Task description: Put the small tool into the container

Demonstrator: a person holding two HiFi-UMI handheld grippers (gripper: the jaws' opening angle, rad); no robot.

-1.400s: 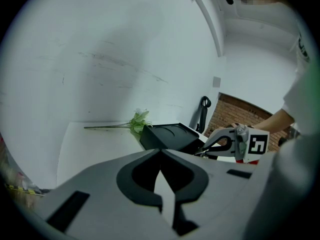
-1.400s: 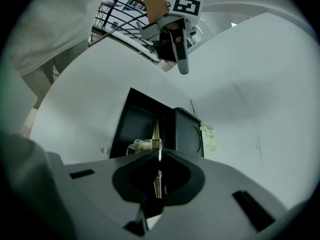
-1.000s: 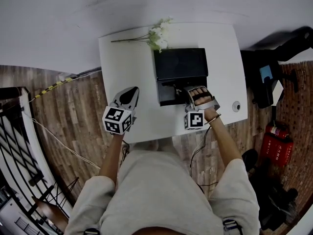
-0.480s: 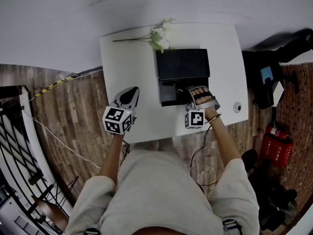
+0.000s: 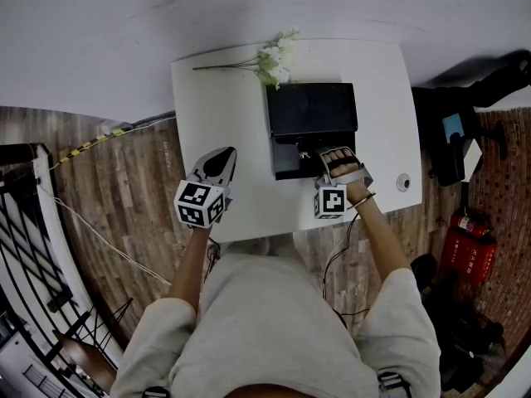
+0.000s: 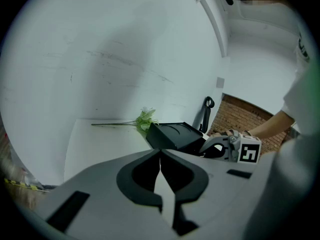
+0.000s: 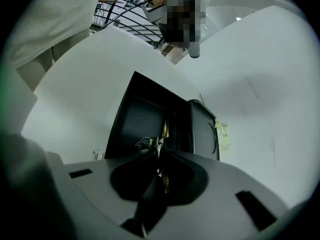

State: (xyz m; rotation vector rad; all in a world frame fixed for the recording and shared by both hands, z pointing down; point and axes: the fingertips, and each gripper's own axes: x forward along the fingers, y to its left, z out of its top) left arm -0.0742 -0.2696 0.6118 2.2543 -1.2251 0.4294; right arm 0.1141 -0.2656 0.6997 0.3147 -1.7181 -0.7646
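Jaws of the right gripper are opening, with the small tool between their tips at the open black container, so the release seems begun and the task close to done. The tool's long axis runs along the jaws, and its brass-coloured tip points ahead into the box. Left gripper hangs closed and empty over the table's near left corner.

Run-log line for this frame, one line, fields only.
phase: releasing | right gripper: jaws opening, small tool between them, over black container | left gripper: shut, empty, above table
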